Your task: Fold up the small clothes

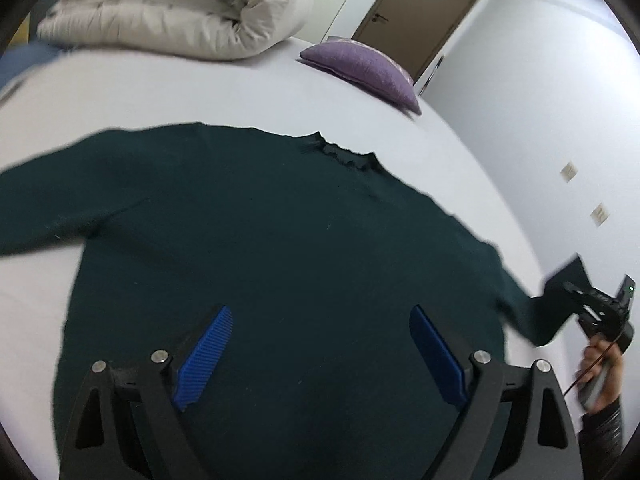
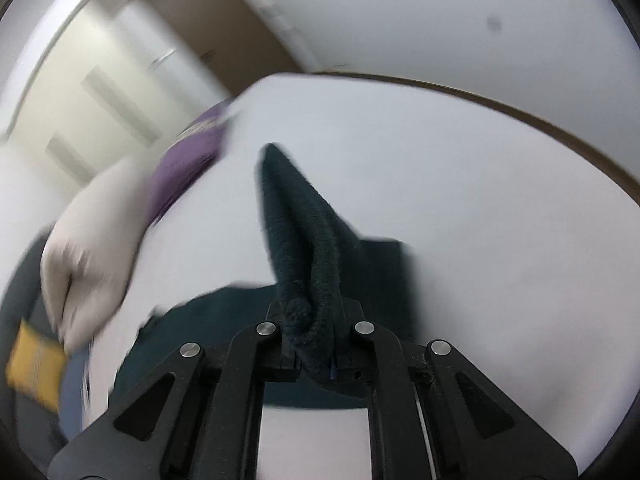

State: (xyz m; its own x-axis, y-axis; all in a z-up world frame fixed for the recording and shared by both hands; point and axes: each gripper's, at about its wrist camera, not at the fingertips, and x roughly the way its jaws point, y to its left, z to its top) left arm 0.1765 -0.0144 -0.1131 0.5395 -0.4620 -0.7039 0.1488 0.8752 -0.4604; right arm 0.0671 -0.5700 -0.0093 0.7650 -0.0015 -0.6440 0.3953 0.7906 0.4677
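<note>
Dark green sweater flat on bed. Left gripper jaws apart above it; right gripper, 3 o'clock, clamps apparently sleeve cuff.

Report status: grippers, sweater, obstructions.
Left gripper open over the sweater body. Right gripper shut on sleeve cuff, lifted. Purple pillow, rolled duvet far side.

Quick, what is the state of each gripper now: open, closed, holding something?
Left gripper: open, holding nothing, above the dark green sweater.
Right gripper: closed on the sweater's sleeve.
</note>
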